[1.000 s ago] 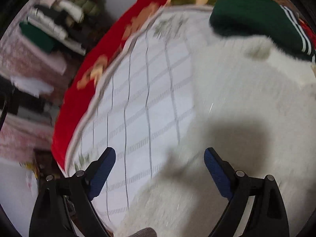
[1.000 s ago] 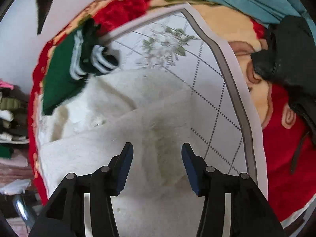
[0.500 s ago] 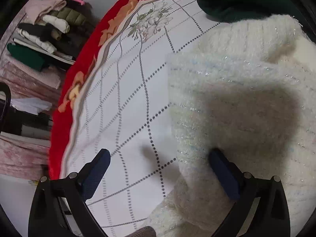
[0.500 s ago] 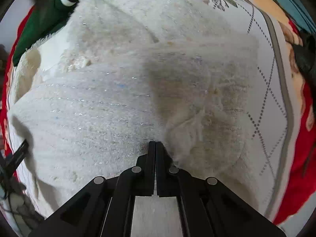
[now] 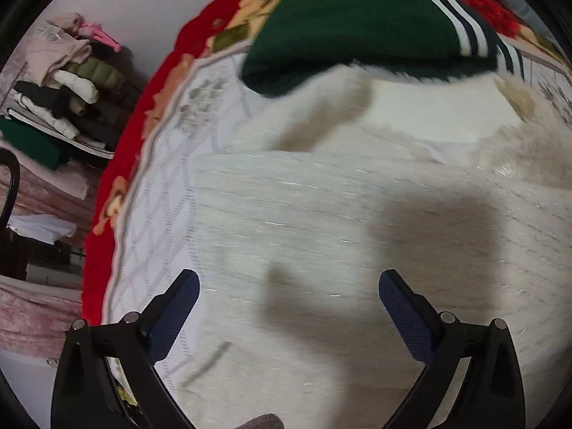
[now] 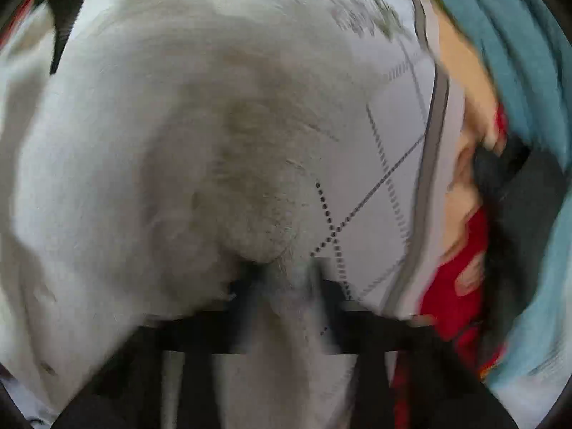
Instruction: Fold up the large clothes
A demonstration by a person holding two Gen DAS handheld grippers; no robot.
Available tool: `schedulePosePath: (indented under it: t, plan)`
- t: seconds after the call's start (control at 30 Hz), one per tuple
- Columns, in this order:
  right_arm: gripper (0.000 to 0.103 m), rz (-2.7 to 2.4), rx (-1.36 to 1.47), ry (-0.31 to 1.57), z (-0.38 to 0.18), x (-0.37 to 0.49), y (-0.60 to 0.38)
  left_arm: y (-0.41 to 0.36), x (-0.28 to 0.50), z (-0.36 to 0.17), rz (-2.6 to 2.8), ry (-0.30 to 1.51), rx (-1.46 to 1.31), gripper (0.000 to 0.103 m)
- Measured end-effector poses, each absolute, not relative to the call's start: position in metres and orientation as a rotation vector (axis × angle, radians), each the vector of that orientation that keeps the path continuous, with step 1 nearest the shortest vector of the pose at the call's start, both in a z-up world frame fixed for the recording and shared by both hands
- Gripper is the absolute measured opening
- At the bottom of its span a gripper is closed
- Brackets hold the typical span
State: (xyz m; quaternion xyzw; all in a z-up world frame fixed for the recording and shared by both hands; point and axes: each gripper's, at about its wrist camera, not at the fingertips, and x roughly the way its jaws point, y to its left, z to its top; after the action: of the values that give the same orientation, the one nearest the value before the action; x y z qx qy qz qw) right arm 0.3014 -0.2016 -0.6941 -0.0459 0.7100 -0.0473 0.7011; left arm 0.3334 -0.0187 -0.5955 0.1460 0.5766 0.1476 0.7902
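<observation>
A fluffy white sweater (image 5: 357,221) lies spread on the white patterned sheet (image 5: 161,214) of the bed. My left gripper (image 5: 287,296) hangs open just above the sweater's near left part, its blue pads (image 5: 178,304) wide apart with nothing between them. In the blurred right wrist view the right gripper (image 6: 289,286) points down at the sweater's right edge (image 6: 178,164). Its jaws are opening slightly, and a bunch of white knit still sits pinched between its dark fingers (image 6: 330,296).
A dark green garment with white stripes (image 5: 357,25) lies on the far end of the sweater. A red floral blanket (image 5: 118,164) borders the sheet. Stacked clothes (image 5: 60,89) sit beyond the bed's left. A teal cover (image 6: 518,71) and a black item (image 6: 507,193) lie right.
The left gripper swung right from over the sheet to over the sweater, staying open. The right gripper dropped onto the sweater's right edge, closed there, and now has knit bunched between its fingers.
</observation>
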Motion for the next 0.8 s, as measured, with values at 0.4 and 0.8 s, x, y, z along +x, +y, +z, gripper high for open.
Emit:
schedulePosePath:
  t: [0.4, 0.8]
  plan:
    - [0.026, -0.32, 0.605, 1.555, -0.708, 0.269, -0.279, 0.017, 0.307, -0.613, 0.419, 1.299, 0.281, 0.103]
    - [0.03, -0.259, 0.273, 1.38, -0.622, 0.314, -0.162, 0.073, 0.323, -0.622, 0.534, 1.18, 0.148, 0.103]
